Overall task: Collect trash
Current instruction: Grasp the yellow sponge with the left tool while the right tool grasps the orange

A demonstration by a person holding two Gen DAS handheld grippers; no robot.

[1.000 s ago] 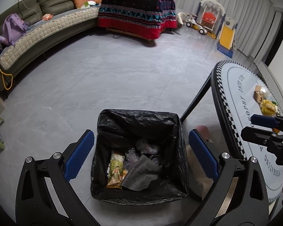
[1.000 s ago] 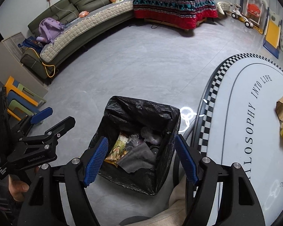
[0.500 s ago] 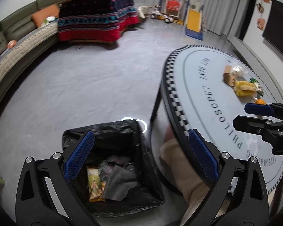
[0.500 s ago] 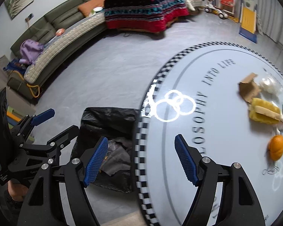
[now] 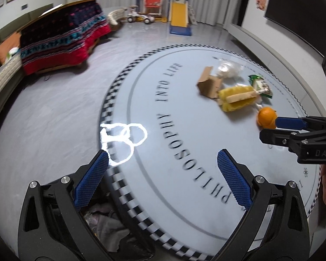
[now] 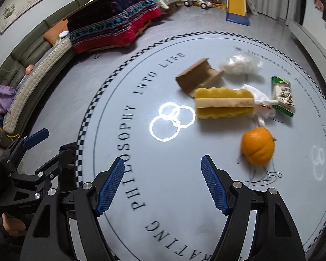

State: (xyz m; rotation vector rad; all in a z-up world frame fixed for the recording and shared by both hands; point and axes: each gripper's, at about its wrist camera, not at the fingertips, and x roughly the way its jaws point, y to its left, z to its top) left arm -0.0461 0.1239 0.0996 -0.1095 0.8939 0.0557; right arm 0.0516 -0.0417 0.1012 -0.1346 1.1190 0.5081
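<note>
Trash lies on the round white table (image 6: 141, 156): a cardboard piece (image 6: 196, 77), a yellow sponge (image 6: 223, 106), a clear plastic bag (image 6: 241, 64), a green packet (image 6: 282, 96), crumpled white tissue (image 6: 261, 106) and an orange peel (image 6: 258, 149). My right gripper (image 6: 163, 182) is open and empty above the table, short of the peel. My left gripper (image 5: 163, 178) is open and empty over the table's left edge. The black-lined bin (image 5: 110, 224) with trash sits below that edge.
A sofa (image 6: 39, 65), a low table under a red patterned blanket (image 6: 113, 28) and children's toys (image 6: 234, 2) stand across the grey floor. The table's checkered rim (image 6: 82, 139) faces the bin. The right gripper shows at the right in the left wrist view (image 5: 269, 128).
Both grippers have swung from over the bin to over the table, toward the trash items. Both stay open and empty.
</note>
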